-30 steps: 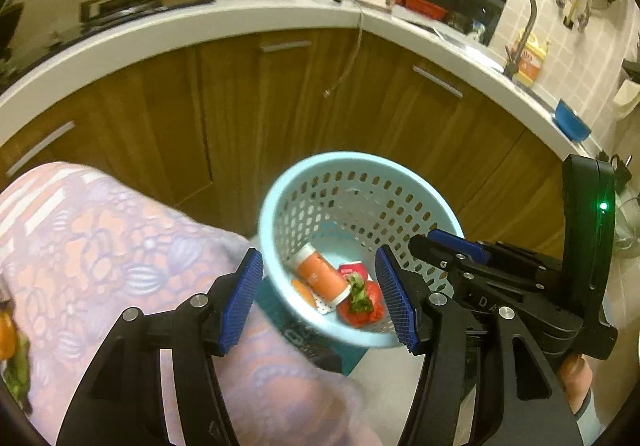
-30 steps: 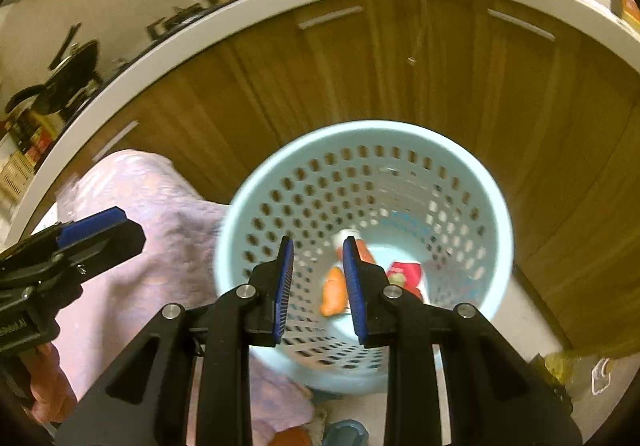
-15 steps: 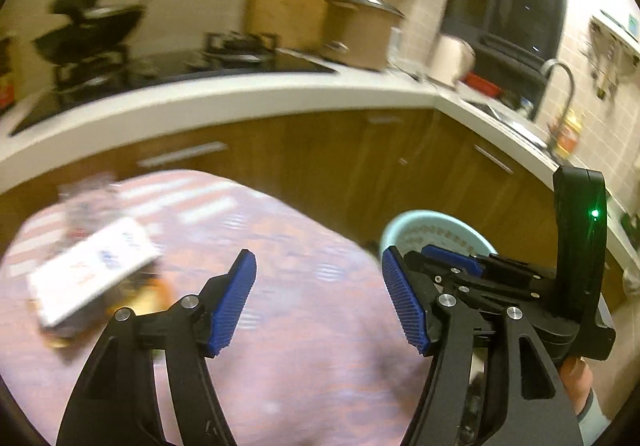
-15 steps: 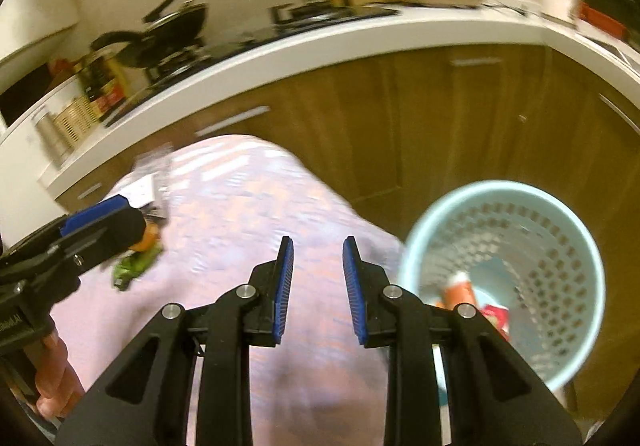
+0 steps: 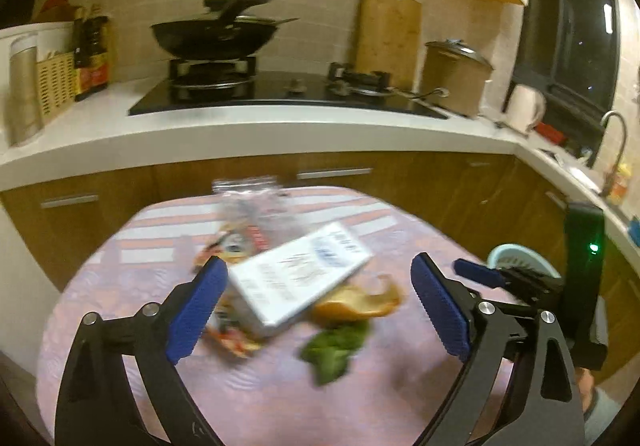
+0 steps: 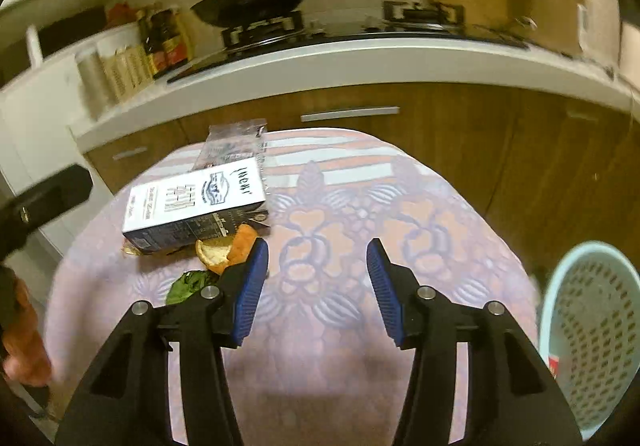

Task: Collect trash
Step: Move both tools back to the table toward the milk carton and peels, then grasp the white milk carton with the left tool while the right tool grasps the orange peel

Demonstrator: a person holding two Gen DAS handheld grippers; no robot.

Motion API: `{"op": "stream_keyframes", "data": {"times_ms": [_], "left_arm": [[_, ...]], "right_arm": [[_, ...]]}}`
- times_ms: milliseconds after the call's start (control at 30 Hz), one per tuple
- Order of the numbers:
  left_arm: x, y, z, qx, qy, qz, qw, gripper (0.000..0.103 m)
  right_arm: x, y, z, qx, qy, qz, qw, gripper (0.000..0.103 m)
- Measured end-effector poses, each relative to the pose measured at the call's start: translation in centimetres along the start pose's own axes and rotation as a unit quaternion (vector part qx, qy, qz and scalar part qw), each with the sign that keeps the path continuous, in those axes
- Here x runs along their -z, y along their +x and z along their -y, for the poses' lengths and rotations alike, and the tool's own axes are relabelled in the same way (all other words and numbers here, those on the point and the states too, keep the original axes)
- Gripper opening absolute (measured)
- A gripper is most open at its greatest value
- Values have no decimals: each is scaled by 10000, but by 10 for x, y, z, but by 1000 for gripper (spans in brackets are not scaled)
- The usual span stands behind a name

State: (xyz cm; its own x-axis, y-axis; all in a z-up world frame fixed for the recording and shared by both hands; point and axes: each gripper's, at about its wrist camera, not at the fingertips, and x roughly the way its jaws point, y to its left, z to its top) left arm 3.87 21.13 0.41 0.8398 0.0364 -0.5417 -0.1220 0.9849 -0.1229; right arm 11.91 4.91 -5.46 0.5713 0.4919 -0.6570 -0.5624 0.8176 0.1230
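Observation:
Trash lies on a pink patterned tablecloth [image 6: 340, 230]: a white carton [image 5: 300, 278] [image 6: 196, 202], an orange peel [image 5: 356, 302] [image 6: 228, 250], a green leaf [image 5: 336, 350] [image 6: 188, 284], a clear plastic bag [image 5: 250, 202] [image 6: 232, 140] and wrappers under the carton [image 5: 232, 338]. My left gripper [image 5: 316, 310] is open and empty, just above the carton and peel. My right gripper [image 6: 316, 286] is open and empty over bare cloth, right of the peel. The light blue trash basket [image 6: 592, 326] [image 5: 520, 258] stands beside the table on the right.
Behind the table runs a white counter [image 5: 240, 126] with wooden cabinets [image 6: 440, 134], a stove with a black wok [image 5: 214, 34], a cutting board [image 5: 386, 30], a pot [image 5: 456, 78], bottles and jars at left. A sink tap [image 5: 616, 138] is at far right.
Both grippers swung from above the basket to the left over the table and its trash. My right gripper has opened from nearly shut. The left stayed open.

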Motion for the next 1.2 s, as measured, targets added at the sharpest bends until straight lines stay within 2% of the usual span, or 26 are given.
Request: {"op": "stream_keyframes", "data": {"times_ms": [133, 200, 267, 333, 467, 600, 700, 867, 1000, 1067, 1200], "left_arm": [[4, 24, -22, -256, -59, -169, 9995, 90], [7, 37, -33, -193, -184, -309, 9992, 90], [13, 44, -39, 37, -305, -457, 9985, 90], [16, 46, -38, 137, -253, -425, 9987, 90], [14, 51, -33, -54, 19, -285, 9996, 90], [11, 61, -31, 133, 101, -409, 9990, 90], [19, 65, -23, 394, 224, -761, 9961, 89], [37, 56, -4, 628, 585, -1115, 9900, 89], [38, 57, 5, 284, 834, -1114, 9899, 88], [34, 65, 3, 147, 711, -1149, 9907, 84], [27, 70, -5, 207, 379, -1084, 9932, 84]], "right_arm": [[10, 18, -3, -69, 2, -161, 9998, 48], [12, 22, 1, -55, 55, -268, 9996, 48], [12, 19, 4, -140, 80, -136, 9998, 51], [13, 19, 4, -147, 55, -136, 9998, 53], [15, 17, -1, -155, -71, -61, 9998, 54], [15, 16, -4, -123, -145, -8, 9998, 58], [14, 17, -1, -171, -69, -30, 9998, 59], [14, 14, 8, -256, 180, 34, 9995, 60], [14, 12, 15, -324, 358, 73, 9988, 62], [14, 11, 16, -371, 387, 101, 9985, 63], [14, 8, 15, -438, 350, 174, 9983, 67]]}}
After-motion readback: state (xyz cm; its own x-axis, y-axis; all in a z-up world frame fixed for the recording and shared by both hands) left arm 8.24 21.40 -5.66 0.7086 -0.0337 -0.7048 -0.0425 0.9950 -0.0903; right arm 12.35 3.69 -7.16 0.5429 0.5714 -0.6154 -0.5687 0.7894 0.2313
